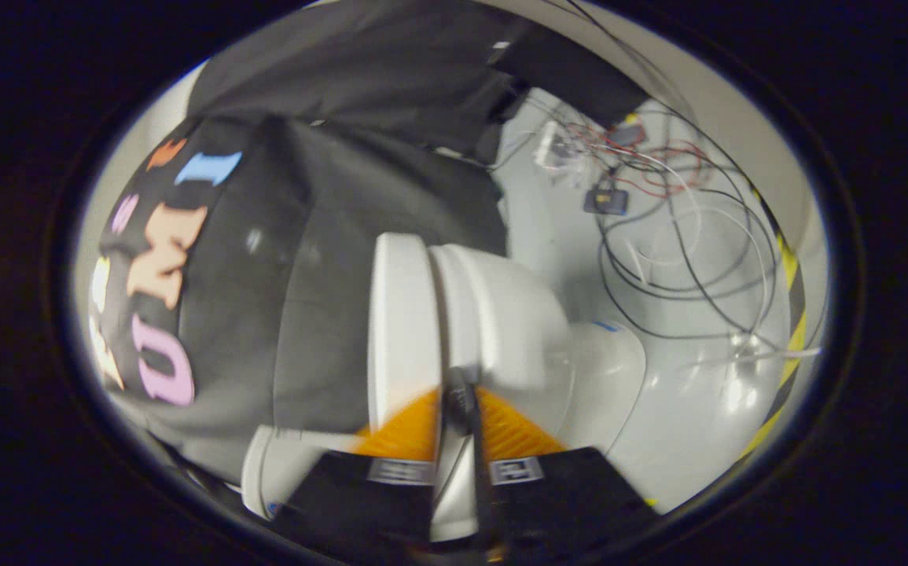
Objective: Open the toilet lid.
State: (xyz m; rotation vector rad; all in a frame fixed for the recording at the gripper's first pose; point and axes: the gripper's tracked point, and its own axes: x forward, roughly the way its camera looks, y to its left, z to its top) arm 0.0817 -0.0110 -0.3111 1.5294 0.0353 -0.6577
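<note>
Toilet lid (pixel 402 322) sits raised edge-on, claw (pixel 460 420) fingers nearly together beside its rim.

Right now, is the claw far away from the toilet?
No, the claw is right at the toilet, its orange fingers nearly closed on the lid's edge.

I see a pale grey floor (pixel 681 424), glossy, catching blurred highlights. A tangle of black and white cables (pixel 681 259) loops across it. Further along I make out a small dark box (pixel 607 200) with something yellow on it, red wires (pixel 658 169) trailing around it, and beside that a small clear packet or board (pixel 556 149), too blurred for me to name. A yellow-and-black hazard stripe (pixel 793 314) runs along the floor's far edge, where a light wall (pixel 729 118) rises. Black cloth (pixel 328 259) hangs in folds, and another dark panel (pixel 571 75) sits past the wiring.
</note>
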